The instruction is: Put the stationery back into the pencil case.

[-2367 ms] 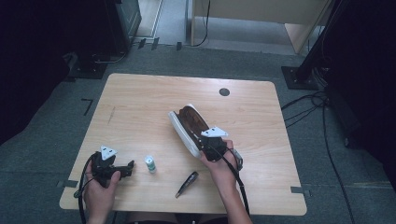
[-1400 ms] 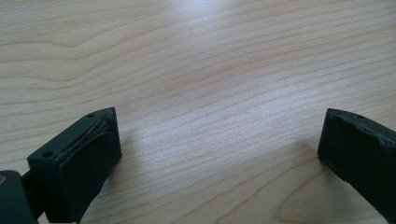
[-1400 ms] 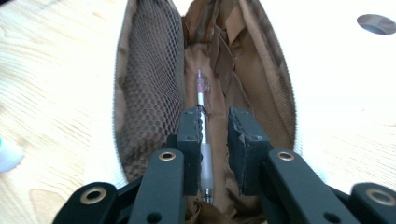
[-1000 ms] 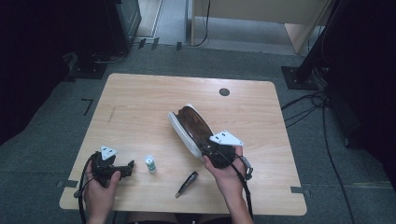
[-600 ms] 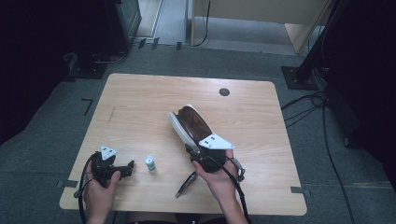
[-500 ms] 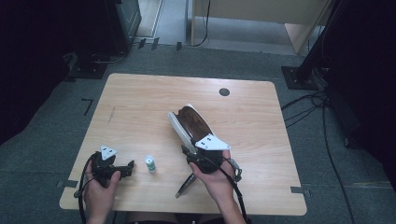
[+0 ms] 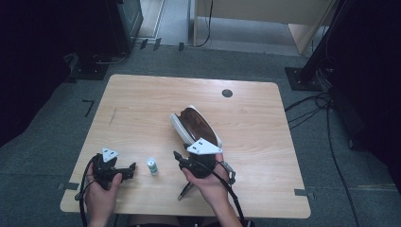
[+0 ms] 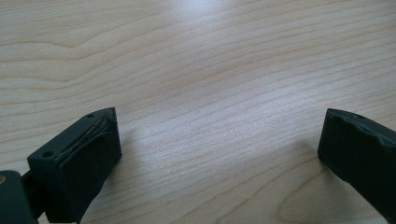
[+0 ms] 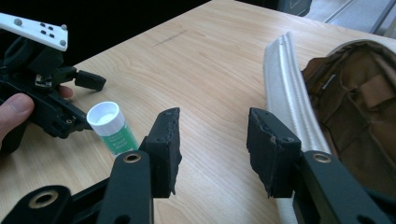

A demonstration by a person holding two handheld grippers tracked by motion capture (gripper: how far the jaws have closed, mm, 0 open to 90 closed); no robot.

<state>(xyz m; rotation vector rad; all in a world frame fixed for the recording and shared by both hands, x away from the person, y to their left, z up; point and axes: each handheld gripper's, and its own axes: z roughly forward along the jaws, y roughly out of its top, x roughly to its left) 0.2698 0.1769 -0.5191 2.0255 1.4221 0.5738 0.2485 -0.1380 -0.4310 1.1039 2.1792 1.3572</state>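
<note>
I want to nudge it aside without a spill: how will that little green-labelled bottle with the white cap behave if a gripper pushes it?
The small bottle stands upright on a narrow base on the smooth table, so a push near its cap would probably tip it. Being round, it would likely roll once down. It looks light for its size, so a low push should probably slide it.

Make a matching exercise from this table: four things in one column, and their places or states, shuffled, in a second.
Things:
1. small tube with white cap
2. brown pouch with white rim
3. pen
4. left gripper

Places or states:
A. lies open on its side at mid-table
B. stands upright between the two grippers
C. rests on the table, fingers wide apart, nothing between them
D. lies near the table's front edge, partly under the right hand

Pairs: 1-B, 2-A, 3-D, 4-C
</note>
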